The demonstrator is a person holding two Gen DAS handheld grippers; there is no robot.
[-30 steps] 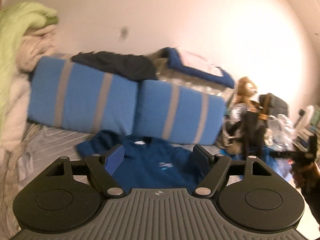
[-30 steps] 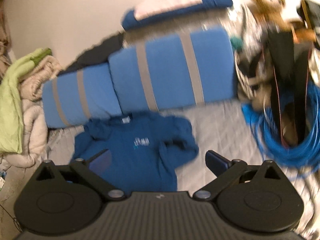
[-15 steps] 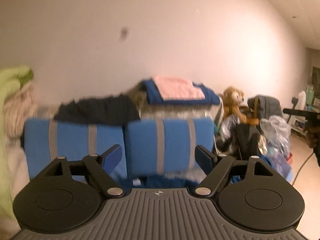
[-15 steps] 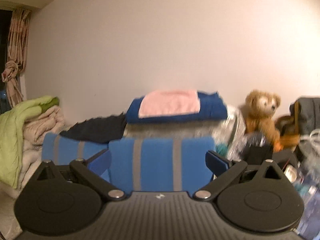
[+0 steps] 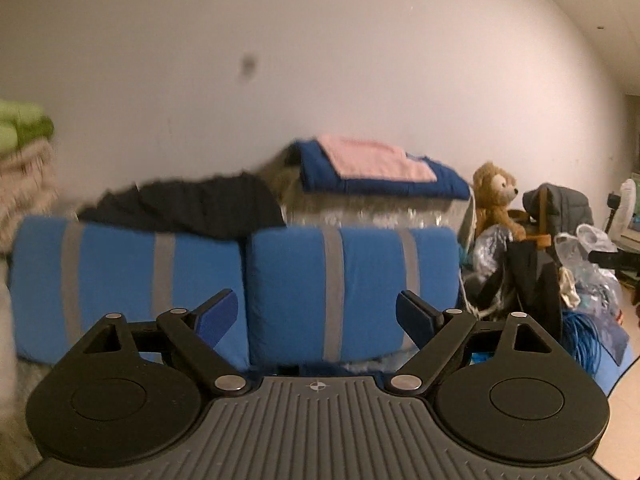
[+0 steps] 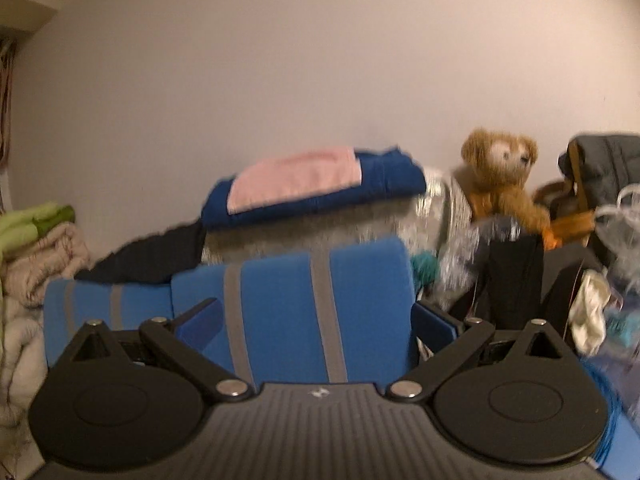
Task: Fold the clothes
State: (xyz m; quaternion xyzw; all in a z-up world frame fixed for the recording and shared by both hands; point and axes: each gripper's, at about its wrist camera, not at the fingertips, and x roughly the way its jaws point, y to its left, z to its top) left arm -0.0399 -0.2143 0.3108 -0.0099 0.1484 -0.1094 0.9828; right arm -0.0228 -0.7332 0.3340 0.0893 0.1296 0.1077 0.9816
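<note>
Both grippers' jaws wide, empty.

Spread hand-held gripper (image 6: pixel 316 318) before blue cushions (image 6: pixel 288 312)

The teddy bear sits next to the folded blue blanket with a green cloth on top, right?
Not quite. The cloth on the folded blue blanket is pink, not green, as the right wrist view shows. The teddy bear does sit beside the blanket, to its right.
</note>
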